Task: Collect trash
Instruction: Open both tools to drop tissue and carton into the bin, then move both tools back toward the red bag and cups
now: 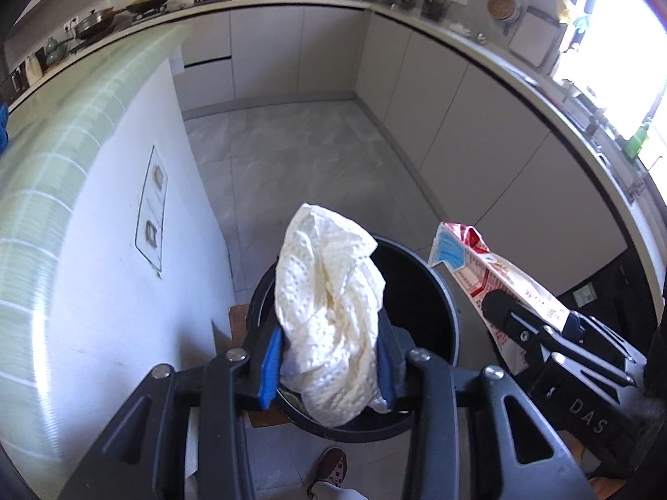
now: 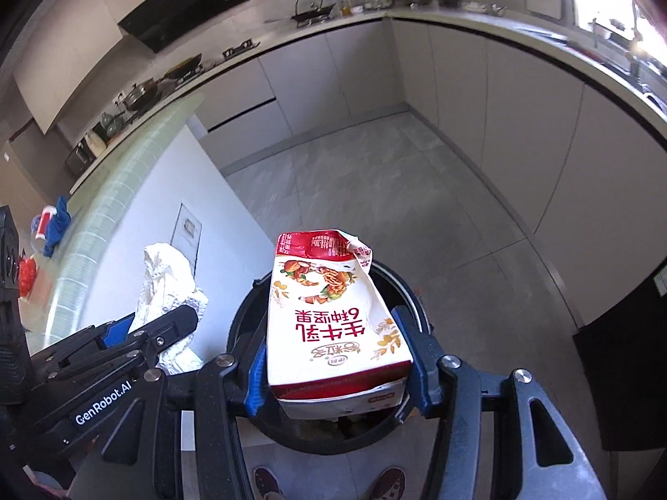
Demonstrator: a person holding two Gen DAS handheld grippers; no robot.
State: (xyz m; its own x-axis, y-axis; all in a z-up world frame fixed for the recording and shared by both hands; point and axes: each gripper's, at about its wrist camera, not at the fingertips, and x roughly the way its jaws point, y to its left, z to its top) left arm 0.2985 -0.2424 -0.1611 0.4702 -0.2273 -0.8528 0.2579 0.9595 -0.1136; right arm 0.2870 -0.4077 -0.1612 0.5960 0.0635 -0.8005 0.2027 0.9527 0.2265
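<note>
**Trash held over the bin by both grippers**

Trash here is two pieces, each clamped above the black bin (image 1: 433, 291). On the left, the left gripper (image 1: 329, 358) is closed on a crumpled white paper towel (image 1: 329, 304), its blue pads pressing the wad from both sides. The towel stands up out of the gripper, and in the left view its bulk covers the near left part of the bin's mouth. To the right in that view, the right gripper (image 1: 537, 316) comes in from the lower right, gripping a milk carton (image 1: 471, 262) whose torn top reaches past the bin's right rim.

The right wrist view shows the same pair from the other side. At its left the left gripper (image 2: 154, 329) holds the towel (image 2: 166, 279) beside the white desk side, to the left of the bin (image 2: 400, 287). In the middle, the right gripper (image 2: 337, 371) is clamped on the carton (image 2: 329, 321), which lies flat between the pads directly over the bin's mouth, red Chinese print upside down, its far end crumpled open.

Only the right view shows the green tiled desk top (image 2: 100, 225) with a blue cloth (image 2: 58, 225) on it, and both shoes (image 2: 267, 481) on the floor below the bin. The left view shows one shoe (image 1: 333, 466).
</note>
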